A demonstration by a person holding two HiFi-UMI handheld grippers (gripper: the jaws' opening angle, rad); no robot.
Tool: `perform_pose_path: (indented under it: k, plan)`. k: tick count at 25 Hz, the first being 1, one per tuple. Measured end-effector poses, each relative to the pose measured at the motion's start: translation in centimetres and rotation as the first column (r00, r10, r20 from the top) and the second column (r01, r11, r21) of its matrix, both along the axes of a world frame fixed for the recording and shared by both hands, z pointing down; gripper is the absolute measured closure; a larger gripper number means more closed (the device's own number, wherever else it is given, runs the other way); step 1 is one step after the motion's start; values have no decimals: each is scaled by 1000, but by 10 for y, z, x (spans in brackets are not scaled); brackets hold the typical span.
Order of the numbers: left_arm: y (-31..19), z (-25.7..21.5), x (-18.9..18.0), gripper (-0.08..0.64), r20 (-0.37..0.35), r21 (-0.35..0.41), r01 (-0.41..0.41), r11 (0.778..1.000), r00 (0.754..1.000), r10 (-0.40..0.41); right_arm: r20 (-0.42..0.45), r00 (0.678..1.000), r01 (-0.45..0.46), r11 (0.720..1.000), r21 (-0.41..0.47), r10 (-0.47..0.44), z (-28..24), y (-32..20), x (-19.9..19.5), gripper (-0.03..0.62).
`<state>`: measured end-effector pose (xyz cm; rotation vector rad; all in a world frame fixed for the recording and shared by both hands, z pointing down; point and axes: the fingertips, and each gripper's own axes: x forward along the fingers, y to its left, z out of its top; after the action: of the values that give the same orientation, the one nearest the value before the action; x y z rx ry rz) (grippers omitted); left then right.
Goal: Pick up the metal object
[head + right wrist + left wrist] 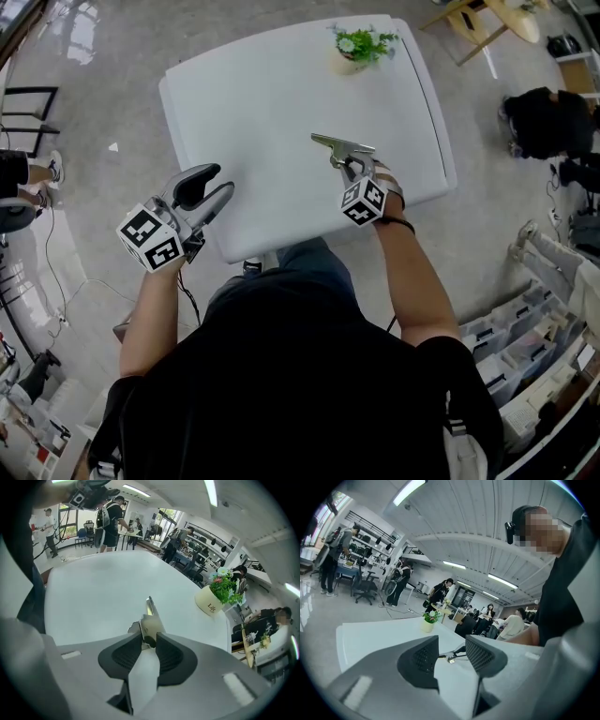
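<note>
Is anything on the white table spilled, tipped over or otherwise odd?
Nothing stands out. The plant pot stands upright at the far edge of the table, and the right gripper grips the metal object.

Gleaming silver against the plain white desk (272, 94): metal object (339, 145). Bearing black-and-white square markers: left gripper (214, 181), right gripper (353, 167). Sprouting green leaves: cream pot (347, 64).

A shiny, silvery metal object (339, 146) is seen over the white table (262, 94): flat and narrow, with its tapered tip pointed away. Its wider near end is pinched between the pads of the right gripper (149, 641). Whether it is raised clear of the tabletop cannot be told.
</note>
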<state>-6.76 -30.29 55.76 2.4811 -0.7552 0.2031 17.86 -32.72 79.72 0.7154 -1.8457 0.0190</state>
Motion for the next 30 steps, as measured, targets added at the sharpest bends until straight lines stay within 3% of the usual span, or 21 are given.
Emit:
perform_pose_path:
  k: [30]
  plan:
    - [8, -34, -7, 376, 1, 25, 30, 999, 1000, -30, -75, 996, -43, 999, 16, 44, -21, -28, 8, 551]
